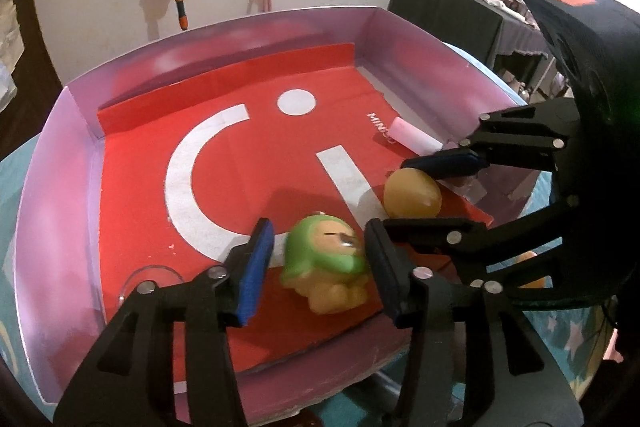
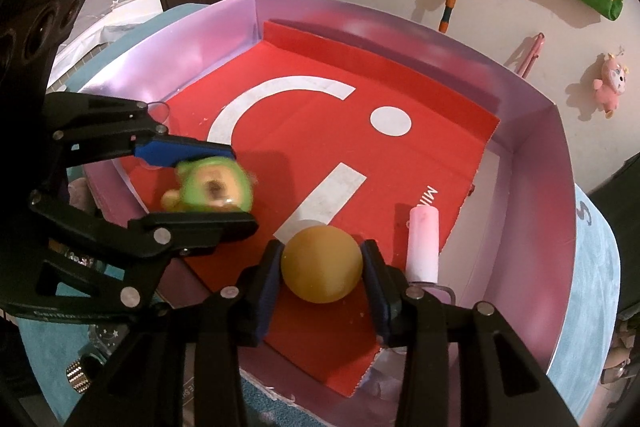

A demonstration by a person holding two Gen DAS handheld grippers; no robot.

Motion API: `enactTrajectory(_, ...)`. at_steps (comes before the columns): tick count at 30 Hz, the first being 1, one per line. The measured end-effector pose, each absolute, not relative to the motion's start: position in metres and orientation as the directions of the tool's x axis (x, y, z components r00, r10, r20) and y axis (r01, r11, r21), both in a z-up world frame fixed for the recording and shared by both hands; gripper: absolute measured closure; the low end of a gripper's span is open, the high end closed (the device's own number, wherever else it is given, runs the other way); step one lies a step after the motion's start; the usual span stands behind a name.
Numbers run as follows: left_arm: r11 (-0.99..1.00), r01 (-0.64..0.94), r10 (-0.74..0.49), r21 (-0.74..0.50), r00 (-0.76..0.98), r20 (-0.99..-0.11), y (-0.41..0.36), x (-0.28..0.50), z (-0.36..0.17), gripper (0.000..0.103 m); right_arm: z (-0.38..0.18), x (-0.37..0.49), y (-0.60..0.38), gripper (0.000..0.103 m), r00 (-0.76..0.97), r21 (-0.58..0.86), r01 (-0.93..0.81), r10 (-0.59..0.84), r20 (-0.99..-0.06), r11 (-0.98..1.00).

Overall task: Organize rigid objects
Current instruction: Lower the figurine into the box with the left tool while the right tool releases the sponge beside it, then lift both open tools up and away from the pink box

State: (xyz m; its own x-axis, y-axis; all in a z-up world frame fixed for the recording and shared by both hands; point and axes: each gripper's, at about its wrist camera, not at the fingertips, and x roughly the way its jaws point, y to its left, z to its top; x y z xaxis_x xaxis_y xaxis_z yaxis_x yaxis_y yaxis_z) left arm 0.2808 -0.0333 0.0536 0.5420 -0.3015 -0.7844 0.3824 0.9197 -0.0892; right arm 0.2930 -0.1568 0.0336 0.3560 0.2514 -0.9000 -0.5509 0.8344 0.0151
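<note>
A green-and-yellow toy figure [image 1: 324, 263], blurred, sits low over the red sheet [image 1: 140, 187] inside a shallow pink box [image 1: 60, 187]. My left gripper [image 1: 320, 263] straddles it, and a gap shows between the left pad and the toy. In the right wrist view the same toy [image 2: 212, 187] lies between the left gripper's [image 2: 240, 187] fingers. My right gripper [image 2: 323, 251] is shut on a yellow-orange ball [image 2: 322, 263], with both pads against its sides, just above the sheet. From the left wrist view the ball [image 1: 412, 193] sits in the right gripper [image 1: 394, 193] at the box's right side.
A pale pink cylinder [image 2: 423, 243] lies in the box beside the ball, near the right wall [image 2: 532, 187]. A clear suction cup [image 1: 148, 277] sits at the sheet's edge. The box rests on a teal cloth [image 2: 592, 287]. Plush toys hang on the wall behind.
</note>
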Motion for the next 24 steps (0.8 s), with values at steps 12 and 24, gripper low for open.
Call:
enactTrajectory(12,0.923,0.375,-0.303,-0.085,0.572,-0.763,-0.027,0.278,0.063,0.044,0.035,0.290,-0.157,0.052,0.359,0.012,-0.545,0.246,-0.900,0.838)
enactTrajectory(24,0.936,0.346,-0.290,-0.066,0.653,-0.700,-0.018,0.248,0.101,0.032,0.063,0.274,-0.167,0.037,0.406,0.006,-0.514,0.249,-0.879,0.858)
